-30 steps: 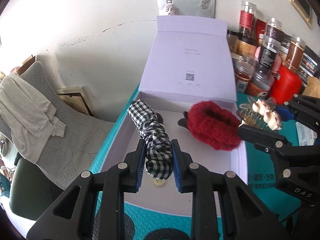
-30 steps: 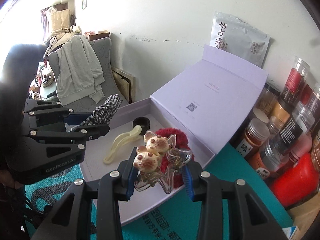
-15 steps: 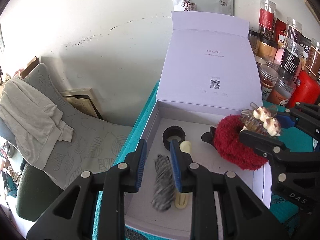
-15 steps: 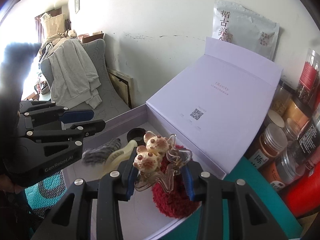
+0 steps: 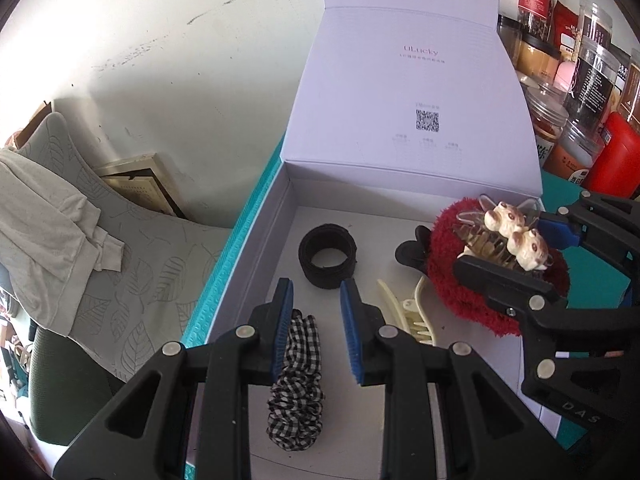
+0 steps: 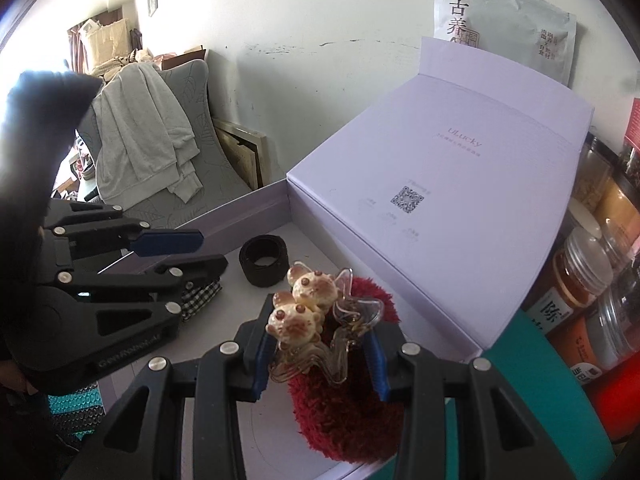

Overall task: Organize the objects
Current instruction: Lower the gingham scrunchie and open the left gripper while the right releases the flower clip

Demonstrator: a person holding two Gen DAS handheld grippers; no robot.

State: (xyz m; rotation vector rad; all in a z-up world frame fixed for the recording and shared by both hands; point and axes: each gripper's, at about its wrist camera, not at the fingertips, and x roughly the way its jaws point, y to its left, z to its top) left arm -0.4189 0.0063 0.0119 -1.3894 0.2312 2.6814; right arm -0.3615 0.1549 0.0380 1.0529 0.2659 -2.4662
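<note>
An open lavender box [image 5: 256,240] holds a black-and-white checked scrunchie [image 5: 298,376], a black hair band [image 5: 328,256], a cream hair clip [image 5: 412,312] and a red fuzzy scrunchie [image 5: 464,292]. My left gripper [image 5: 316,332] is open and empty just above the checked scrunchie, which lies on the box floor. My right gripper [image 6: 320,356] is shut on a clear claw clip with two bear heads [image 6: 308,312], held above the red scrunchie [image 6: 344,420] at the box's right side. That clip also shows in the left wrist view [image 5: 508,236].
The box lid [image 5: 412,92] stands open against the wall. Jars and red containers [image 5: 580,92] crowd the right. A grey chair with a draped garment [image 5: 52,216] stands left of the teal table mat [image 5: 224,280]. A foil pouch [image 6: 504,24] hangs on the wall.
My left gripper let go of the checked scrunchie, which dropped onto the box floor, and its jaws opened wider. My right gripper kept hold of the bear clip above the red scrunchie.
</note>
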